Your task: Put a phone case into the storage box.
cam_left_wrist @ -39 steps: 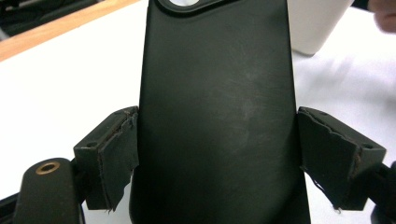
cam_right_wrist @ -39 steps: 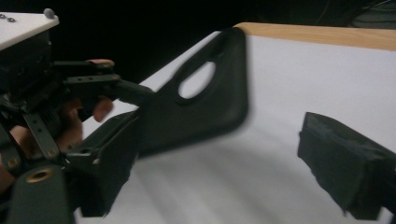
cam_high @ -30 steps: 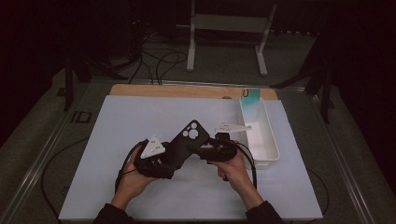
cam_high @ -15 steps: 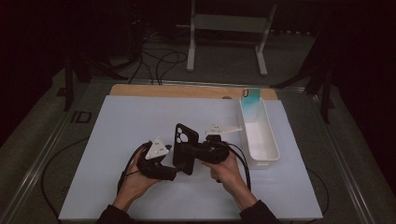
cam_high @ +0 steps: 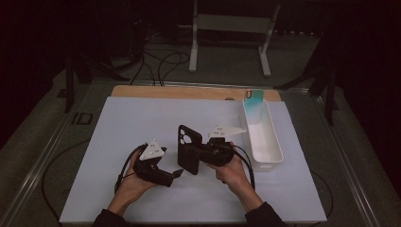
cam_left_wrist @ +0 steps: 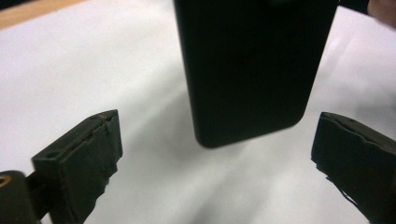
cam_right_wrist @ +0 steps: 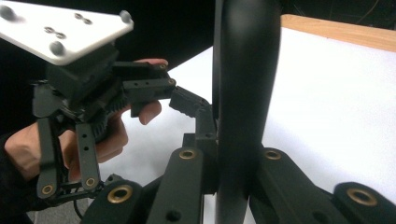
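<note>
Left gripper (cam_high: 177,174) at 7 o'clock on white mat (cam_high: 118,123), jaws wide apart, holding nothing. Phone case (cam_high: 189,149) just past its tips, toward 2 o'clock, not touching; top of case cut off in left gripper view. Case black, smooth, flat, round corners, held upright. Right gripper (cam_high: 191,153) clamped on case edge. White tub (cam_high: 272,153) at 3 o'clock, long, plastic.

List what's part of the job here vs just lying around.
In the job:
- black phone case, held upright, clamped by the right gripper
- left gripper, open, jaws either side of the case's lower end

Lying about:
- white tray
- teal phone case leaning in the tray's far end
- white mat
</note>
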`<state>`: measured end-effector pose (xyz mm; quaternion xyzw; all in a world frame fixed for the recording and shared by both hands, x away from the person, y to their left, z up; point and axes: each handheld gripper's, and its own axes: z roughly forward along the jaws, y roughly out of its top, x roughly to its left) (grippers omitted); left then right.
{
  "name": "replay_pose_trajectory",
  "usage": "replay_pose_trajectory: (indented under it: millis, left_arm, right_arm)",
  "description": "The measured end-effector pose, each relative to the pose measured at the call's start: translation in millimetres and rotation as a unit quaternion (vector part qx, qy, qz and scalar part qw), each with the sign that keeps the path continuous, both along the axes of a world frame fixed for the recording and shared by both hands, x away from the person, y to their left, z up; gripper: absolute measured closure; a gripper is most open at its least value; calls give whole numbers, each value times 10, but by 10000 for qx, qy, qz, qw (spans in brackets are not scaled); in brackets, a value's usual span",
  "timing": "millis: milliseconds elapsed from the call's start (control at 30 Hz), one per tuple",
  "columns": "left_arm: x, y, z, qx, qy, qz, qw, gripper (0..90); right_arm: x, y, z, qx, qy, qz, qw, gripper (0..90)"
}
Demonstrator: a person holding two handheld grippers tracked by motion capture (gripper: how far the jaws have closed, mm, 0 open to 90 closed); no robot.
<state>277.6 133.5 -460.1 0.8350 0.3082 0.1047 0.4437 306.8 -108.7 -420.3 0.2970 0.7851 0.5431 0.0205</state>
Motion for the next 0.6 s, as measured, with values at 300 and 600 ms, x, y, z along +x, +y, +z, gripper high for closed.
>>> replay_pose_trajectory:
  millis: [300, 600]
  left_arm:
    - [0, 52, -75, -103, 214, -105, 9997, 13]
    - [-16, 31, -95, -162, 312, -357, 9987, 62]
  right_arm:
    - [-26, 17, 37, 77, -79, 175, 9998, 856]
    - [-64, 84, 46, 165, -100, 462, 9987, 856]
